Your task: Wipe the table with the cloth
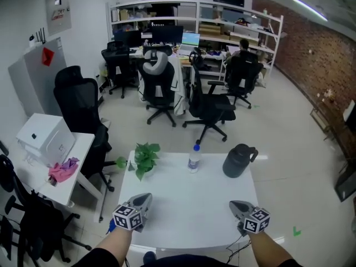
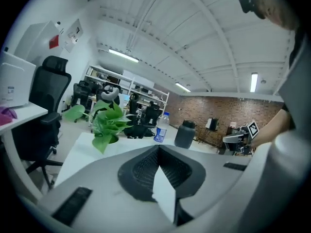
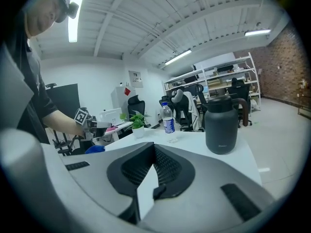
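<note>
The white table [image 1: 189,204] lies in front of me. My left gripper [image 1: 143,198] hovers over its near left part, jaws shut with nothing between them [image 2: 159,149]. Over the near right part, my right gripper [image 1: 236,206] also has its jaws together and empty [image 3: 154,147]. A small blue thing [image 1: 112,225], possibly a cloth, peeks out under the left gripper at the table's near left edge; it also shows in the right gripper view [image 3: 95,149]. Neither gripper holds it. A pink cloth [image 1: 63,170] lies on the side desk to the left.
At the table's far side stand a potted plant [image 1: 144,159], a water bottle [image 1: 193,158] and a dark jug [image 1: 238,160]. A white box [image 1: 45,138] sits on the left side desk. Black office chairs [image 1: 208,107] stand beyond the table.
</note>
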The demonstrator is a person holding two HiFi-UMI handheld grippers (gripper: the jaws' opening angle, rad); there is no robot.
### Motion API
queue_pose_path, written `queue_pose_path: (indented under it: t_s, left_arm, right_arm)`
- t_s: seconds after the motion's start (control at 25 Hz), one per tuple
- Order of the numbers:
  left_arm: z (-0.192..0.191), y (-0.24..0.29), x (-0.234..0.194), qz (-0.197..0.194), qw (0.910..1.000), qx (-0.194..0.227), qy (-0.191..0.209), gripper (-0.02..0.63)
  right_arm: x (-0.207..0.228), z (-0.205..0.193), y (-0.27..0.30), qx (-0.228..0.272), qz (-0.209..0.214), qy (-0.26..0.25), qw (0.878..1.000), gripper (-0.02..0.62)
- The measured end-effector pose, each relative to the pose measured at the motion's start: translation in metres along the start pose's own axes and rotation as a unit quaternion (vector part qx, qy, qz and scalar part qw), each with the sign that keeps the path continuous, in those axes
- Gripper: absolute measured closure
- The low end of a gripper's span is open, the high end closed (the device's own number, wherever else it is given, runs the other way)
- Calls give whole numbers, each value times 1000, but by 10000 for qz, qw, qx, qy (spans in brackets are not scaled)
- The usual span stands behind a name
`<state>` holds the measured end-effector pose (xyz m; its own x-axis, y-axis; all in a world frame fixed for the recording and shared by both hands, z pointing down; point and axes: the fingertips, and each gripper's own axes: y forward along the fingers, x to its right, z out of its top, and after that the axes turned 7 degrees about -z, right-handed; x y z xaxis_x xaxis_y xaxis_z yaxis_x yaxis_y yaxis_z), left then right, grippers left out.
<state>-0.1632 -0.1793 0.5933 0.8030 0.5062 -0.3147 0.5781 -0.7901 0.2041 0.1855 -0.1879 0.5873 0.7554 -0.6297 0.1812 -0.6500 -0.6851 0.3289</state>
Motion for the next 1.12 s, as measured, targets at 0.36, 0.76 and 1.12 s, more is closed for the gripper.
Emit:
queue_pose_path:
  t_s: [0.36, 0.76, 1.12]
  left_arm:
    - [-18, 22, 22, -379, 9985, -345, 193, 606]
    - [-20, 23, 23, -450, 9979, -417, 201, 606]
    - [-20, 25, 23, -478, 9978, -431, 186, 606]
  right_arm:
    - [4, 12, 37, -76, -54, -130, 9999, 595]
    - [0, 11, 44, -162, 2, -230, 9996, 595]
    - [1, 14, 42, -183, -4, -294, 9994, 595]
